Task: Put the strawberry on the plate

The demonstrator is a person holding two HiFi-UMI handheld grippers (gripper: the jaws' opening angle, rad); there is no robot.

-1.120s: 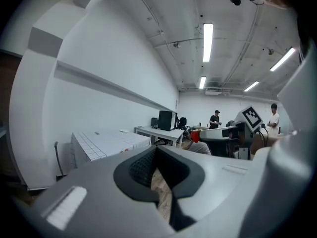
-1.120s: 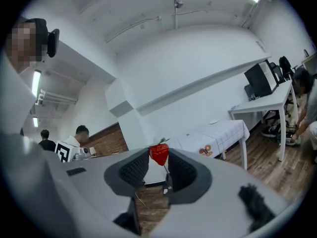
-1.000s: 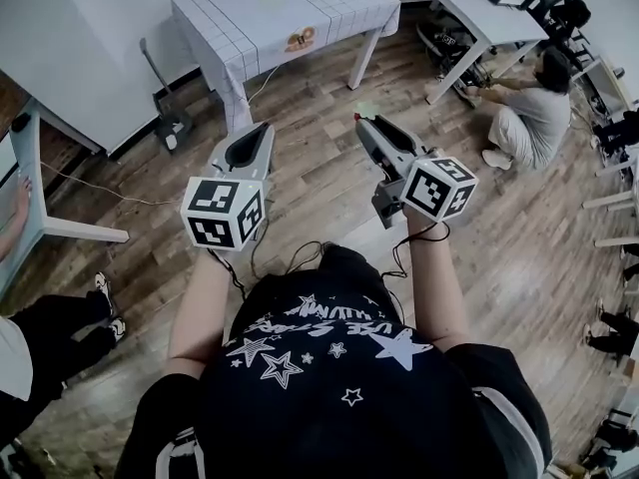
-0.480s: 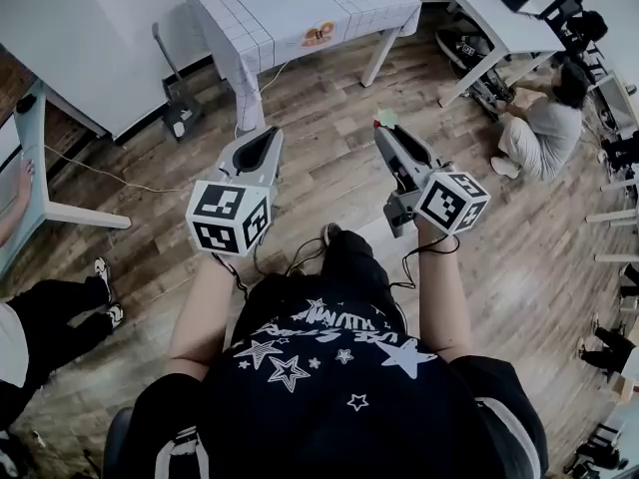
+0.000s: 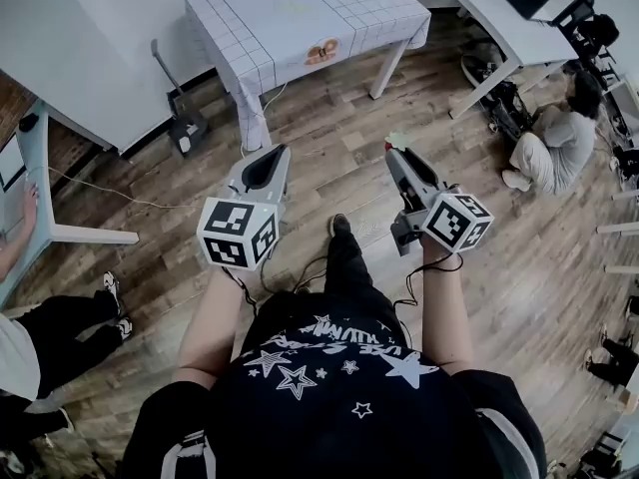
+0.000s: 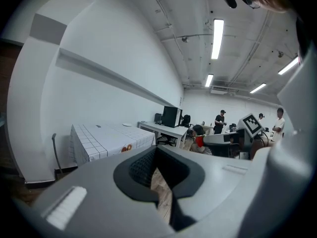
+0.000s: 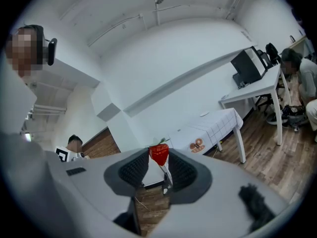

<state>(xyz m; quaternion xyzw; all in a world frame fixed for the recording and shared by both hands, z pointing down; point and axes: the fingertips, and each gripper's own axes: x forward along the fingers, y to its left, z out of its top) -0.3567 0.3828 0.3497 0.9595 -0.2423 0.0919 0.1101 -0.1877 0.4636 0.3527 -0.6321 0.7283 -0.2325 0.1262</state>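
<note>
Closest in, a person in a black shirt (image 5: 339, 367) with white stars holds both tools out over the wooden floor (image 5: 329, 138). The left gripper (image 5: 271, 156) has its claw pressed together at the tips, with nothing in it. The right gripper (image 5: 397, 154) is pinching the strawberry (image 7: 159, 153) between its pads — red body at the very tips, green leaves on the far side — so the fruit hangs in the air above the floor, well short of the table (image 5: 300, 8). That table, beyond both grippers, wears a white grid-lined cloth with an orange print (image 5: 321, 53) on its near hanging edge, toward the right corner. Right of it stands a white desk (image 5: 499, 23); a seated person (image 5: 554, 143) is on the floor beside its legs.
</note>
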